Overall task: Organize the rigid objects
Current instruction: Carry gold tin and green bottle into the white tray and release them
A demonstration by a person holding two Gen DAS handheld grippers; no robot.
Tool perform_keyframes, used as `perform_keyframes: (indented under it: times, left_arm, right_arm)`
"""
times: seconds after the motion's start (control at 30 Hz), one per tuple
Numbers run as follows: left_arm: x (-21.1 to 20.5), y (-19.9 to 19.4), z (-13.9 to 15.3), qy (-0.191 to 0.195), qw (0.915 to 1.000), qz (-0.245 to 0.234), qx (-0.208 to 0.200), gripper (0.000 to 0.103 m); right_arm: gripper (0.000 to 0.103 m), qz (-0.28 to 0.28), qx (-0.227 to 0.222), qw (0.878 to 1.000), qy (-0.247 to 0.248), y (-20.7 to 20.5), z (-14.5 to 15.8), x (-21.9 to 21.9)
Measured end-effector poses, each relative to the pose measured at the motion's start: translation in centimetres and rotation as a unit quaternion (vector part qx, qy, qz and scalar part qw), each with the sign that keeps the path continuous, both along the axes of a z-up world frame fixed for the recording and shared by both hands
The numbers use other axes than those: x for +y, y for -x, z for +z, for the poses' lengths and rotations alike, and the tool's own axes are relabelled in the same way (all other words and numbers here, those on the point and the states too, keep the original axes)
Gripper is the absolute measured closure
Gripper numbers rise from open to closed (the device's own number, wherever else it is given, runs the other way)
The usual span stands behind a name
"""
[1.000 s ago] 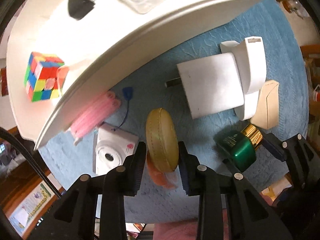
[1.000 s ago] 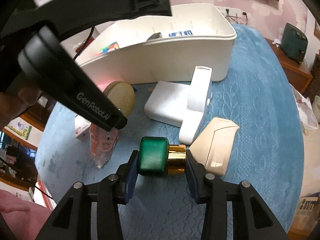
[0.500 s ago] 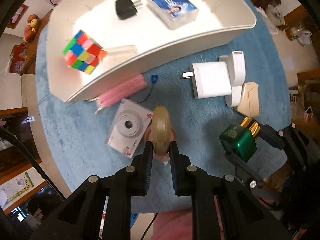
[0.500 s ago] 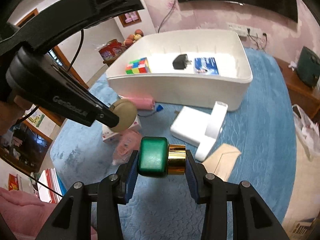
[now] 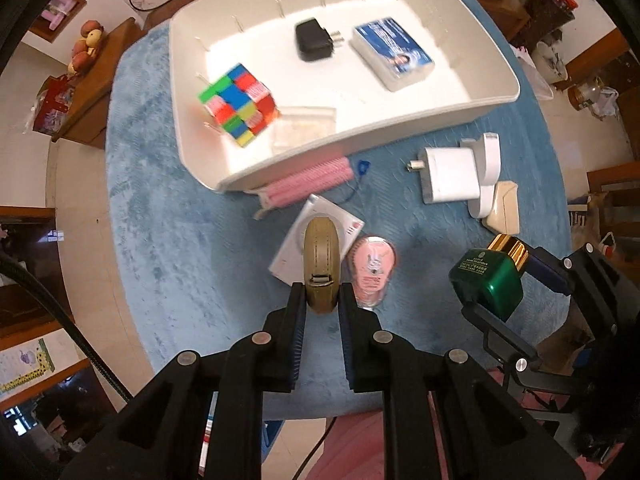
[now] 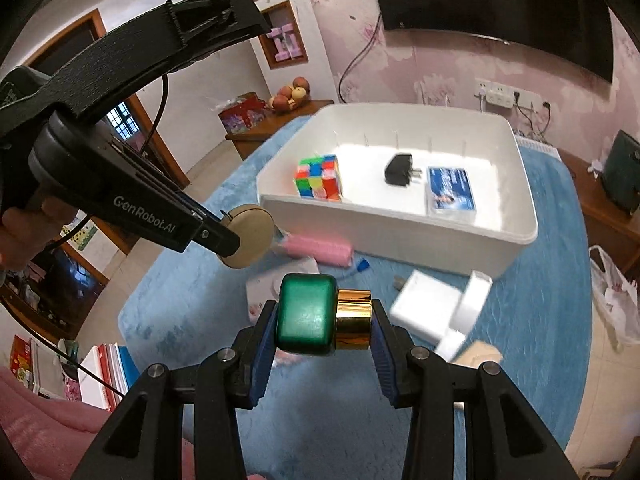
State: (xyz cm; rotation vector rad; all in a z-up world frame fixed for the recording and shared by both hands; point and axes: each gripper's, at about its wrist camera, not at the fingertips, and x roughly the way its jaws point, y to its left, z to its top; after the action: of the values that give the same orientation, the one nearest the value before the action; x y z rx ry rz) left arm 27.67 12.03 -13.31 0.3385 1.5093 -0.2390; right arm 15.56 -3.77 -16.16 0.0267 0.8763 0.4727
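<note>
Left wrist view: your left gripper (image 5: 322,300) clamps a round olive-tan zippered case (image 5: 322,264), raised above the blue textured cloth (image 5: 192,248).
Right gripper (image 6: 323,322): you grip a green glass bottle with gold cap (image 6: 322,314), airborne.
White plastic bin (image 6: 400,232): holds multicoloured puzzle cube (image 6: 319,177), black plug adapter (image 6: 400,171).

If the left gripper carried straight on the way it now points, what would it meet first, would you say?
Holding the tan round case, the left gripper points down at the white camera on the blue cloth. That is probably first, though depth is unclear.
</note>
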Motion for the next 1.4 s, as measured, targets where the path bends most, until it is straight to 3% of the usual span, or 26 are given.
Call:
perform_keyframes:
  times: [0.3, 0.63, 0.93, 1.1, 1.33, 1.4]
  left_arm:
    - [2.0, -2.4, 3.1, 0.033, 0.9985, 0.004, -0.044, 0.086]
    - [2.8, -6.0, 4.1, 0.089, 0.9924, 0.001, -0.085, 0.086]
    - [2.1, -8.1, 3.3, 0.172, 0.9784, -0.033, -0.110, 0.086]
    - [1.6, -9.1, 3.2, 0.218, 0.9660, -0.052, -0.129, 0.086]
    - [1.3, -10.2, 3.3, 0.255, 0.9546, -0.045, -0.146, 0.085]
    - [1.0, -10.3, 3.7, 0.256, 0.9523, -0.053, -0.157, 0.080]
  right_arm:
    - [0.059, -0.020, -0.014, 0.999, -0.028, -2.9, 1.9, 1.8]
    - [0.059, -0.101, -0.041, 0.992, -0.056, -6.3, 2.7, 0.8]
    - [0.059, -0.155, -0.049, 0.986, -0.021, -9.3, 1.7, -0.3]
    - [0.059, -0.173, -0.043, 0.984, -0.019, -10.7, 1.1, -0.7]
    - [0.058, -0.182, -0.060, 0.981, -0.029, -11.7, 1.4, -1.3]
    - [0.058, -0.182, -0.065, 0.981, -0.026, -12.0, 1.6, -1.3]
